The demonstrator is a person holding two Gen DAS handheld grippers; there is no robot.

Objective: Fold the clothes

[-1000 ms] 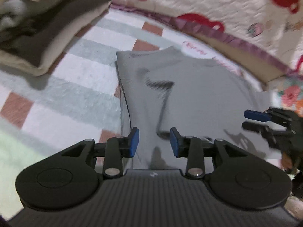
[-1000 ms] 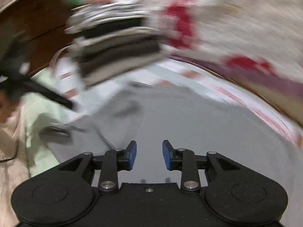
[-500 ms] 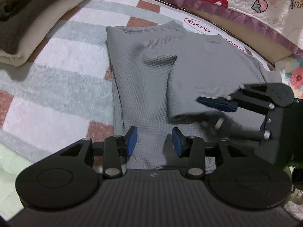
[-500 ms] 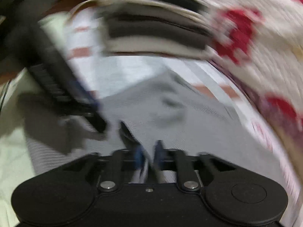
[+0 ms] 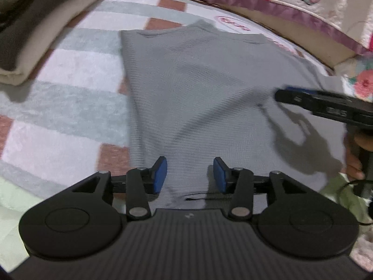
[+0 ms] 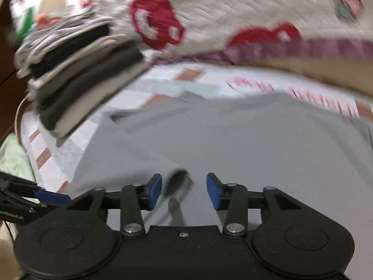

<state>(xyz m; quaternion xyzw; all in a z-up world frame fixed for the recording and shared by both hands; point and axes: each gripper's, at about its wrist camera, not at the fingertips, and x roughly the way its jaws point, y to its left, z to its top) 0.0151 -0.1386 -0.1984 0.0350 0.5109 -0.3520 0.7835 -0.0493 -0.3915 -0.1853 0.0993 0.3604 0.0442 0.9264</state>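
Checked bedding (image 5: 70, 107) covers the bed, and a gray shirt (image 5: 205, 88) lies flat on it near a stack of folded clothes (image 6: 84, 74). Both the left gripper (image 5: 190, 175) and right gripper (image 6: 184, 191) have just been opening over the shirt's near edge, pinching nothing.

A grey waffle-knit garment (image 5: 198, 88) is lying flat on a checked blanket, partly folded, with one side turned in over the middle and a slanting crease running across it. To its left, a stack of folded clothes (image 6: 79, 74) in cream, dark grey and black is sitting.
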